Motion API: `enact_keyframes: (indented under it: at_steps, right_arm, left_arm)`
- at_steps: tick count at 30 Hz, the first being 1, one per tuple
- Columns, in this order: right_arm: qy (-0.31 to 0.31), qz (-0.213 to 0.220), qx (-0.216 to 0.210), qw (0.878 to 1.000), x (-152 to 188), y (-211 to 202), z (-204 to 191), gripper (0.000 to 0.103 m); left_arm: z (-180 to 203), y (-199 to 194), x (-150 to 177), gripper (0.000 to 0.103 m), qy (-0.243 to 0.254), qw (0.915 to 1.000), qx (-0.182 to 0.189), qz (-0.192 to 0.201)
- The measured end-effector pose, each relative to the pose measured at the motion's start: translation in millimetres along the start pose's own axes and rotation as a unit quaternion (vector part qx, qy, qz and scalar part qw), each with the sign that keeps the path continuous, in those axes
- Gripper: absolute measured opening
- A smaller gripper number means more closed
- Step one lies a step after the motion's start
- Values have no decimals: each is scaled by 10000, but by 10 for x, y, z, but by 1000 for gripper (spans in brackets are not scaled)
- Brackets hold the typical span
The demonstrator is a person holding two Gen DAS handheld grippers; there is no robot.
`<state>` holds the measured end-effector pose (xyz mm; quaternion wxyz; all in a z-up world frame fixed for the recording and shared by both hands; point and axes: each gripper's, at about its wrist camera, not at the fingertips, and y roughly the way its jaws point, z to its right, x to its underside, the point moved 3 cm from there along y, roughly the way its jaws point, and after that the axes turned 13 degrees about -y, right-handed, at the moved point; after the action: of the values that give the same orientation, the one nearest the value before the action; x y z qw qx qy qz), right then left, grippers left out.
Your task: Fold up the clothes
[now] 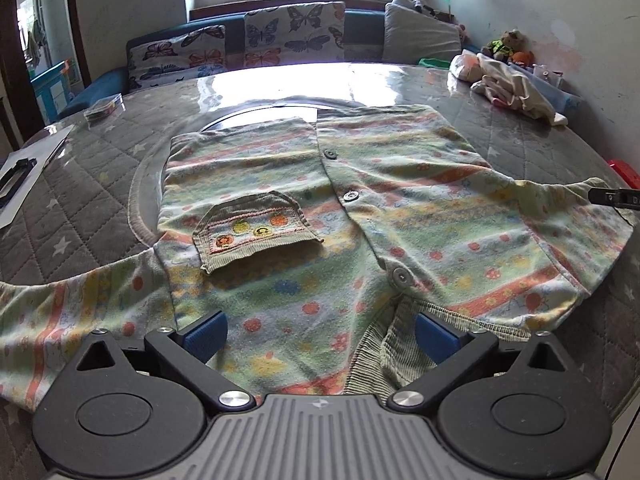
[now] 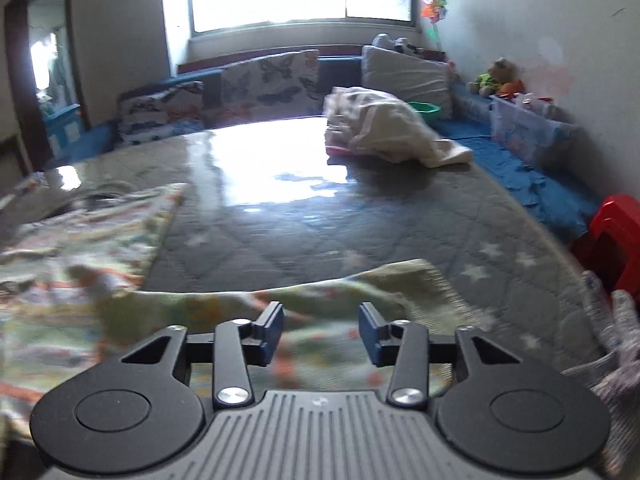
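A small pastel-striped cardigan (image 1: 360, 216) lies flat on the round table, buttons (image 1: 351, 196) down its front, a knitted pocket (image 1: 252, 232) on its left half, both sleeves spread out. My left gripper (image 1: 320, 336) is open over the collar end, blue pads (image 1: 206, 338) on either side of the cloth. My right gripper (image 2: 322, 332) is open just above the right sleeve (image 2: 360, 292), which lies across the table; that view is blurred. The right gripper's tip also shows in the left wrist view (image 1: 614, 196) at the sleeve's end.
The table has a grey quilted star cover (image 2: 360, 220) under glossy plastic. A pile of white clothes (image 2: 380, 128) lies at the far right. A paper with a black clip (image 1: 24, 176) and a small box (image 1: 102, 108) lie at the left. A red stool (image 2: 616, 232) stands at the right.
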<state>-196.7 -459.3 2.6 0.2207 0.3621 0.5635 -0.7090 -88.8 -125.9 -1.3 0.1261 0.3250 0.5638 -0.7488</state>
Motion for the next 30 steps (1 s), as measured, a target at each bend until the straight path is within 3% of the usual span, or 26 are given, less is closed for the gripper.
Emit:
enact_keyframes:
  at_steps: [6, 15, 20, 30]
  right_arm:
    - [-82, -95, -440, 9990, 47, -11, -398, 63]
    - [-261, -206, -476, 9983, 110, 14, -613, 99]
    - [-609, -246, -334, 9973, 148, 27, -734, 103]
    - [-632, -297, -335, 9970, 143, 30, -735, 103]
  left_arm:
    - [-37, 30, -5, 103, -262, 9993, -188, -194]
    - [-22, 36, -5, 103, -350, 9983, -365, -293]
    - [-17, 35, 4, 103, -397, 9980, -417, -277]
    - [-11, 38, 1, 103, -423, 9977, -447, -294]
